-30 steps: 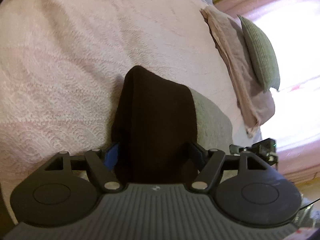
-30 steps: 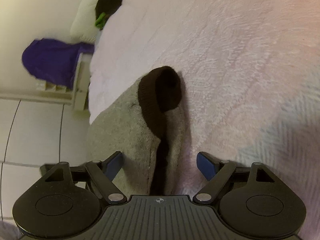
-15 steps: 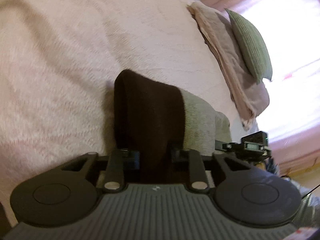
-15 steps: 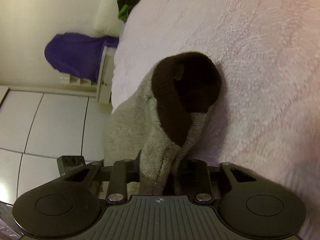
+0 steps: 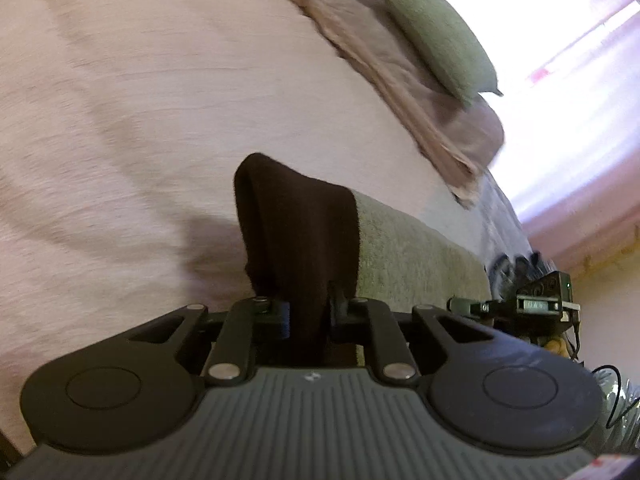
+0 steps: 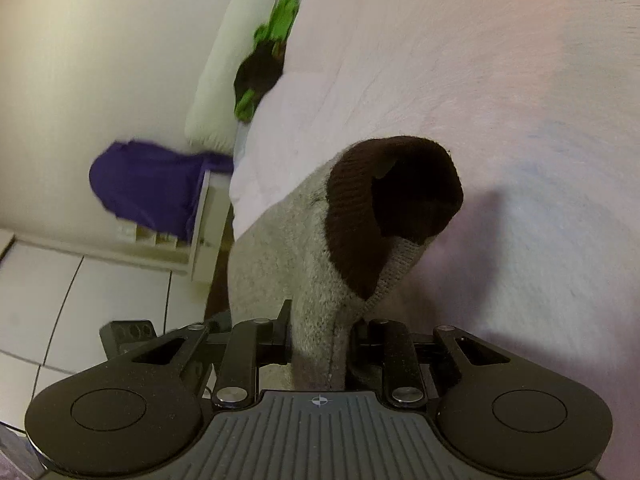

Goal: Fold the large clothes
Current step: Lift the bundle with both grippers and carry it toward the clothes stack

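Observation:
A grey knitted sweater with a dark brown ribbed band is held up over the pink bed cover. My left gripper is shut on the brown band, which stands up between its fingers. In the right wrist view the same sweater rises from my right gripper, which is shut on the grey knit just below the brown band. The fabric hides the fingertips of both grippers. The other gripper shows at the right edge of the left wrist view.
A folded beige blanket and a green cushion lie at the far side of the bed. A purple cloth hangs over a white shelf beside the bed, near a white pillow and a black and green item. White floor tiles lie below.
Both grippers went from open to shut on the sweater's edge and have lifted it off the bed cover. The views have tilted upward.

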Motion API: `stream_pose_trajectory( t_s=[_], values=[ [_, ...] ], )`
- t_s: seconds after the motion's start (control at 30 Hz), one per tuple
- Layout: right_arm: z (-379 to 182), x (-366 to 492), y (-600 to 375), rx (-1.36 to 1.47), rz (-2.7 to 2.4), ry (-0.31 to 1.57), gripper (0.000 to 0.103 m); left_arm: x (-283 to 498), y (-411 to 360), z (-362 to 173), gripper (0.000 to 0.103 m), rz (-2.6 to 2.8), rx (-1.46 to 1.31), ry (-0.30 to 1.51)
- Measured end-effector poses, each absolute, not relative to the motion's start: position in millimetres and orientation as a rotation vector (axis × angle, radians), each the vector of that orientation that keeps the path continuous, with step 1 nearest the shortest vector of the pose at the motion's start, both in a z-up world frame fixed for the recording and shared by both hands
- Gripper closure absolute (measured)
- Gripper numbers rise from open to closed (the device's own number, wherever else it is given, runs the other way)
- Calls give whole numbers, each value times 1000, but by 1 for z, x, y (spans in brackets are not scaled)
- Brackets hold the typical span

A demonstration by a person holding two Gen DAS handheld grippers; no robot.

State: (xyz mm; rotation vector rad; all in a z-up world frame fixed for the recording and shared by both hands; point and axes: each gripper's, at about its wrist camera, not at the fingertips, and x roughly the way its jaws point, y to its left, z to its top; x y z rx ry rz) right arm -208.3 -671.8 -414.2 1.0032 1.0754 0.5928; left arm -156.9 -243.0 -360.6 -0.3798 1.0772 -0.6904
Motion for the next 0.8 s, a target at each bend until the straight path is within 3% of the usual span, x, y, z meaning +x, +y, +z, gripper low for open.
stream_pose_trajectory(
  t_s=[0.17, 0.3, 0.4, 0.7, 0.77, 0.8],
  values=[
    [-426, -249, -697, 1031, 449, 1073, 81, -159, -279, -382, 89, -727, -295, 1131],
    [-446, -254, -698, 1088, 374, 1053, 75, -146, -266, -406, 72, -702, -328, 1167],
    [-447, -256, -694, 1074, 358, 1037, 61, -141, -247, -413, 59, -744, -373, 1189],
    [-449, -274, -689, 1122, 310, 1006, 38, -109, -266, -456, 49, -906, -512, 1358],
    [-452, -265, -672, 1087, 308, 1031, 37, -105, -270, -459, 58, -927, -527, 1368],
    [-451, -262, -667, 1066, 308, 1036, 38, -105, -271, -457, 74, -940, -525, 1366]
  ],
)
